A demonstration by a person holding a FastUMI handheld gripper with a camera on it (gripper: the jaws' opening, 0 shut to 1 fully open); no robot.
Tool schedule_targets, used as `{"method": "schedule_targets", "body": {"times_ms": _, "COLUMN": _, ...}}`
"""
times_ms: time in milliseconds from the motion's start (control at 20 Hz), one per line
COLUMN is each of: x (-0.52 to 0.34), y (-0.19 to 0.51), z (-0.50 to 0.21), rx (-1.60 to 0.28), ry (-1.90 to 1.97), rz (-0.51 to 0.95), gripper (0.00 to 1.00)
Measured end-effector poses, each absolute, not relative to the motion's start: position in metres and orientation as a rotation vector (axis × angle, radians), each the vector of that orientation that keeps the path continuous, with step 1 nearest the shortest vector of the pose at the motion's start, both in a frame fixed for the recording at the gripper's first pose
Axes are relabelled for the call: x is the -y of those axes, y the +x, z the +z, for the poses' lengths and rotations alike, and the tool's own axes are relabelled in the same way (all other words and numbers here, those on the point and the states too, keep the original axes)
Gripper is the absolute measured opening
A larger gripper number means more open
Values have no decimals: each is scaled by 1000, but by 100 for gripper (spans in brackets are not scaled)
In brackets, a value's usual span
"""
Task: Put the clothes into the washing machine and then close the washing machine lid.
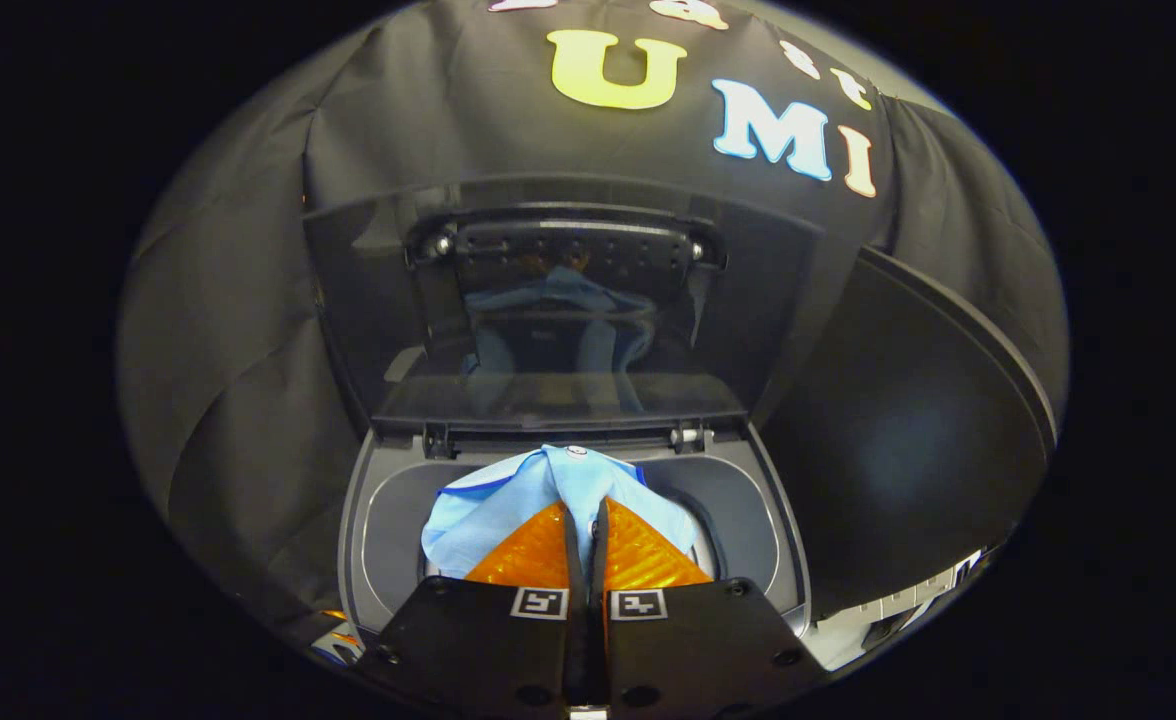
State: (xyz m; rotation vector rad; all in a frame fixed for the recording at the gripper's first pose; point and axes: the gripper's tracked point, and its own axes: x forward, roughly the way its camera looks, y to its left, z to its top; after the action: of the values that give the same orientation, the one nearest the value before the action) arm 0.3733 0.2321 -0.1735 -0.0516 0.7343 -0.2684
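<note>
Black cloth (pixel 228 330) forms the booth wall, draped in folds behind and to both sides of the machine.

Next in size is the washing machine (pixel 373 520), a grey top-loader seen from above and in front, with its round tub opening directly ahead of the jaws. Its lid (pixel 568 300) stands raised at 12 o'clock from the opening, a dark glossy panel hinged at the back rim; a dim reflection of blue fabric shows in its surface. Two small hinge fittings sit where the lid meets the grey rim.

At 3 o'clock from the opening, a large dark curved panel (pixel 908 440) rises beside the machine; what it belongs to cannot be told.

A light blue garment (pixel 508 505), with a darker blue trim line along one edge, is bunched over the tub mouth. It peaks at 12 o'clock just beyond the fingertips and falls away towards 9 o'clock and 3 o'clock, hanging over the opening rather than lying flat in it.

The gripper (pixel 586 525) points into the opening from 6 o'clock. Its jaws are nearly closed, leaving only a thin dark slit between them, and the garment's peak is pinched at their tips, draping over both sides.
</note>
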Motion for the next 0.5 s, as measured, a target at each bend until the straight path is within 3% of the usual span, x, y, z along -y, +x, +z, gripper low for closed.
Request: {"method": "schedule_targets", "body": {"times_ms": 500, "x": -225, "y": 365, "z": -218, "rx": -863, "ry": -37, "rz": -249, "gripper": 2}}
